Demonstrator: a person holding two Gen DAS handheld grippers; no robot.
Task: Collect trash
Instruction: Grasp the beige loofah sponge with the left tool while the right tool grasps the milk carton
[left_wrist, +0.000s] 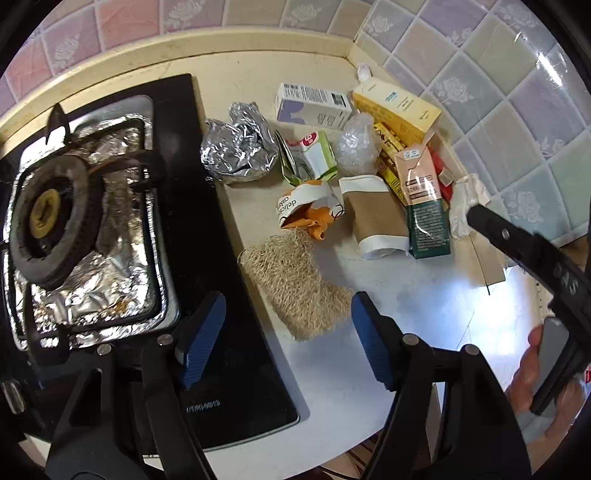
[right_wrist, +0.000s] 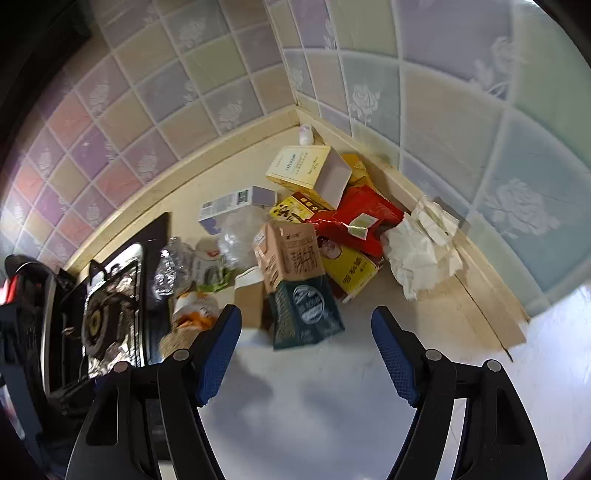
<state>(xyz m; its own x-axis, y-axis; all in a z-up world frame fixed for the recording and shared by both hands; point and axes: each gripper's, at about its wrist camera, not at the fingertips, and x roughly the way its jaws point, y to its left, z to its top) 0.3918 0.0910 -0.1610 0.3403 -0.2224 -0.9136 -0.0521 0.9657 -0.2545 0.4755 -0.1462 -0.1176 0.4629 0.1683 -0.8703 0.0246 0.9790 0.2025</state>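
1. Two grippers hang above our desk (right_wrist: 314, 406), a pale surface set into a tiled corner, and both point down at a heap of trash.
2. Our left gripper (left_wrist: 288, 339) has its blue pads spread with nothing between them; below it lie the edge of a black stove (left_wrist: 207, 258) and a straw-coloured scrubbing pad (left_wrist: 295, 284).
3. Our right gripper (right_wrist: 306, 354) is also spread and empty, hovering over bare desk just in front of the heap.
4. We see the trash gathered in the corner, between the stove and the side wall.
5. Nearest the stove sits a ball of crumpled foil (left_wrist: 240, 151), with a small green and white carton (left_wrist: 314, 155) just beside it and a torn orange and white wrapper (left_wrist: 310, 210) in front.
6. A brown paper bag (left_wrist: 373, 218) lies flat next to a pink and dark green carton (left_wrist: 424, 206), which leans on a yellow packet (right_wrist: 347, 269).
7. Behind them we make out a white and lilac box (left_wrist: 314, 107), a clear plastic bag (left_wrist: 356, 144), a yellow box (right_wrist: 306, 170) and a red bag (right_wrist: 358, 218).
8. Crumpled white paper (right_wrist: 424, 247) rests against the side wall.
9. In the left wrist view a hand (left_wrist: 535, 373) grips the right gripper's handle at the right edge.
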